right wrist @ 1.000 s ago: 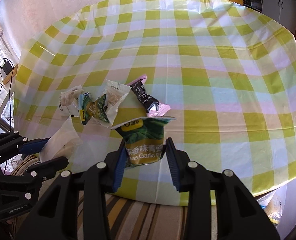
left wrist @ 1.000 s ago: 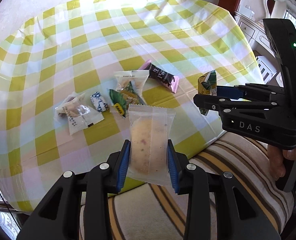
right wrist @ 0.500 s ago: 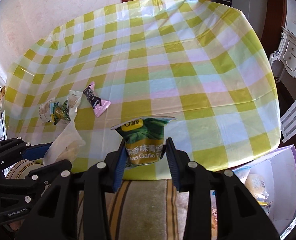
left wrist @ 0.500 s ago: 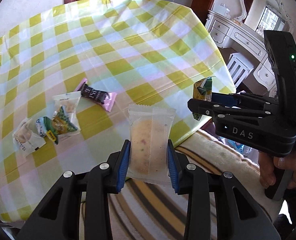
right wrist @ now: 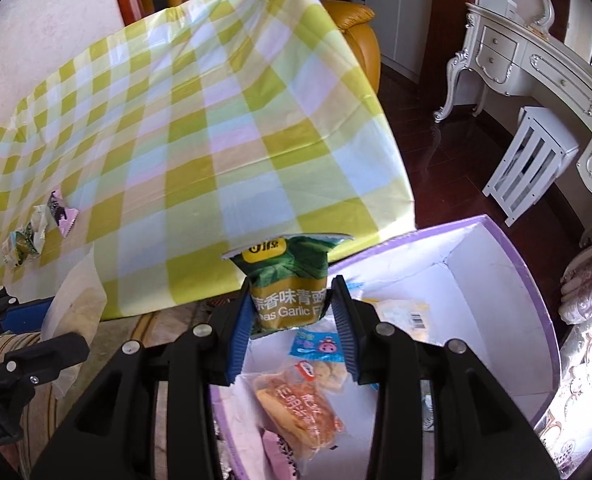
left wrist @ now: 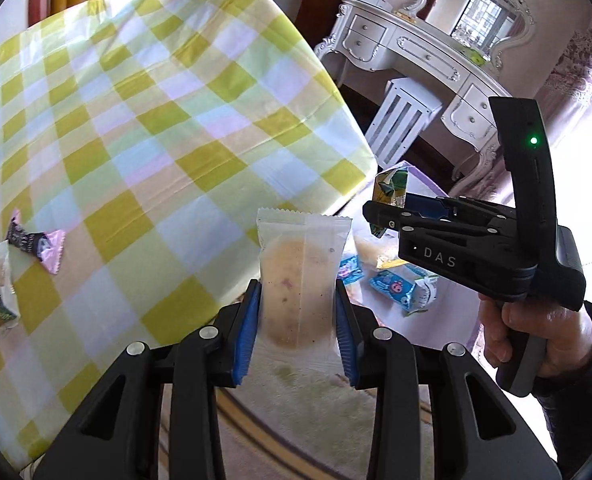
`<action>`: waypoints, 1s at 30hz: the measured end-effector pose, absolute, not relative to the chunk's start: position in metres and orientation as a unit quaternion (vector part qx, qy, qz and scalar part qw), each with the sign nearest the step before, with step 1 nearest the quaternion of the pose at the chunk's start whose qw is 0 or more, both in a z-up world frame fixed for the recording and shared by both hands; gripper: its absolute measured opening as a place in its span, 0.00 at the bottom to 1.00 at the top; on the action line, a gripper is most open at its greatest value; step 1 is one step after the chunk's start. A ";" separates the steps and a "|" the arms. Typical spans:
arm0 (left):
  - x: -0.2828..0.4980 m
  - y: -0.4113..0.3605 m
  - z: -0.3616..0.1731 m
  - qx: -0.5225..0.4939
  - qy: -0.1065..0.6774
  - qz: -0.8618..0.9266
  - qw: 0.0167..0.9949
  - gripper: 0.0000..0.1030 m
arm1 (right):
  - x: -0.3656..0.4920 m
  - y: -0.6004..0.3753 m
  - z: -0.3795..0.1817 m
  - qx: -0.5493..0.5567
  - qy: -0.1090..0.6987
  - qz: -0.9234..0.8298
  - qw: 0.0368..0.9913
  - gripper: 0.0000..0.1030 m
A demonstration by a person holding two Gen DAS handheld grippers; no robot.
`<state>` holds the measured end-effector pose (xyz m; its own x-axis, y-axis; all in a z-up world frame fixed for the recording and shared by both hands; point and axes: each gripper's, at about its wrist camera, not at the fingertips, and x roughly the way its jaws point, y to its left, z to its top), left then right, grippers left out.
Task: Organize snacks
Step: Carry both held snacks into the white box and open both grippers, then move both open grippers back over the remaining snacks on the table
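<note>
**Blue-padded claws carrying two snack packs**

Blue pads of the left claw are pinching a clear-wrapped pastry, narrowly parted around it, off the table's edge. Likewise the right claw is gripping a green garlic-pea packet above the lavender box, which is holding several wrapped snacks. At ten o'clock, the checked table is carrying leftover candies. Farther off, a white dresser is standing.
</note>
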<state>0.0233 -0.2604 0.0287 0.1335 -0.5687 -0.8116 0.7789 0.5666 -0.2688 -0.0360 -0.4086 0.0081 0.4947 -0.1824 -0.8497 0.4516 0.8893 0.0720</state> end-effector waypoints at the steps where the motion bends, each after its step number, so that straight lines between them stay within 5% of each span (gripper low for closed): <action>1: 0.020 -0.268 0.027 0.113 0.480 -0.457 0.740 0.33 | -0.041 -0.415 0.006 0.145 0.468 -0.196 0.849 0.37; 14: -0.011 -0.325 0.012 0.144 0.501 -0.500 0.691 0.34 | -0.083 -0.459 -0.011 0.143 0.475 -0.288 0.819 0.40; 22: -0.009 -0.328 0.011 0.134 0.504 -0.503 0.689 0.47 | -0.089 -0.468 -0.007 0.147 0.461 -0.315 0.817 0.72; 30: 0.000 -0.312 0.019 0.124 0.490 -0.481 0.717 0.54 | -0.080 -0.460 -0.001 0.155 0.453 -0.306 0.823 0.75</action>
<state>-0.0002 -0.3122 0.0189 0.0574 -0.5675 -0.8214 0.8100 0.5074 -0.2939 -0.0796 -0.4601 -0.0010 0.4029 -0.3634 -0.8400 0.6437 0.7650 -0.0222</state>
